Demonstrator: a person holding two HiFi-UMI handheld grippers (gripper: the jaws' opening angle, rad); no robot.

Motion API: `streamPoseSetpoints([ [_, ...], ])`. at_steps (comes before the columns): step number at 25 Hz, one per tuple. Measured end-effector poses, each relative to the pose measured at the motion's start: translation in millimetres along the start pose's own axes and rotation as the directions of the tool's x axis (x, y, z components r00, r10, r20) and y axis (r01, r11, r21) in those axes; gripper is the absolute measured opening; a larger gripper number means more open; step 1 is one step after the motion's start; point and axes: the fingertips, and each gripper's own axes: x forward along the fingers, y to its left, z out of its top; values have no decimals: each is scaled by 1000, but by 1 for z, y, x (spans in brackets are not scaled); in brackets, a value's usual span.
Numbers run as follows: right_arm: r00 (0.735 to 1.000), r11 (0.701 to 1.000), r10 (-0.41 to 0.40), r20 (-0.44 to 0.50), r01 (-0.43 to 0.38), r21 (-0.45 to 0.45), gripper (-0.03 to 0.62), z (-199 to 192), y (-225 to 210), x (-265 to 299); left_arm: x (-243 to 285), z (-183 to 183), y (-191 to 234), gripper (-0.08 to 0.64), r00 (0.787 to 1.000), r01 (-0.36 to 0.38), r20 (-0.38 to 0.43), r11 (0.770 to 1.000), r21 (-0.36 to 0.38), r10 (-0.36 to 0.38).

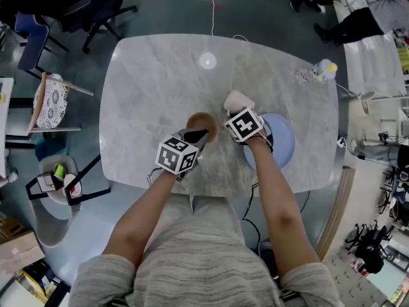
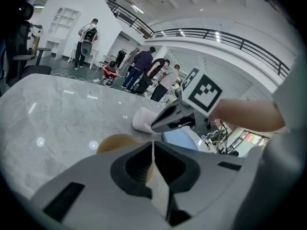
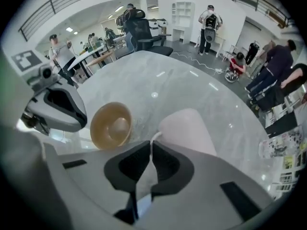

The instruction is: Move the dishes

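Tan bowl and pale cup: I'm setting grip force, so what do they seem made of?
The tan bowl: probably glazed ceramic or melamine; smooth, evenly coloured, soft sheen inside. The pale cup: likely matte ceramic or plastic; opaque, pinkish-white, thin rim, no sharp highlights. The look alone leaves it open.

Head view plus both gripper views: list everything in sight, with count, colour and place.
Table: one, grey marble, centre.
Bowl: one, brown, mid-table, gripped by its rim.
Cup: one, pale pink, right of the bowl, gripped by its rim.
Plate: one, light blue, under the right arm.
Small item: one, clear with yellow, table's far right corner.
Office chairs: two, dark, floor past the far left corner.
Bystanders: several, background.
Left gripper: one, grey, shut on the bowl.
Right gripper: one, grey, shut on the cup.
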Motion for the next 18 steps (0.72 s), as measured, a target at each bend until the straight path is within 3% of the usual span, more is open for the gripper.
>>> streamPoseSetpoints([
  [2,997,993,81,13,-82,88,31,5,2,-8,1,3,-1,31,1000,0,0,1000,8,0],
  [4,984,965,169,59,-178,193,31,9,6,-14,0,6,-1,31,1000,1,-1,1000,19,-1],
  [8,941,868,286,180,-334,368,28,11,9,-23,-2,9,-1,31,1000,3,1,999,33,-3],
  [10,903,779,339,263,-426,460,28,10,10,-27,-2,8,-2,31,1000,5,-3,999,39,-5],
  [14,783,511,407,471,-622,593,26,14,11,-36,1,6,-8,31,1000,20,-24,998,52,-19],
  [15,758,461,408,509,-652,602,26,15,11,-38,2,5,-10,31,999,25,-28,998,53,-24],
  [16,739,425,405,538,-673,605,26,15,10,-38,3,4,-12,31,999,29,-32,998,55,-28],
  [18,718,392,395,573,-696,601,26,14,8,-39,5,2,-14,31,999,34,-38,998,57,-32],
])
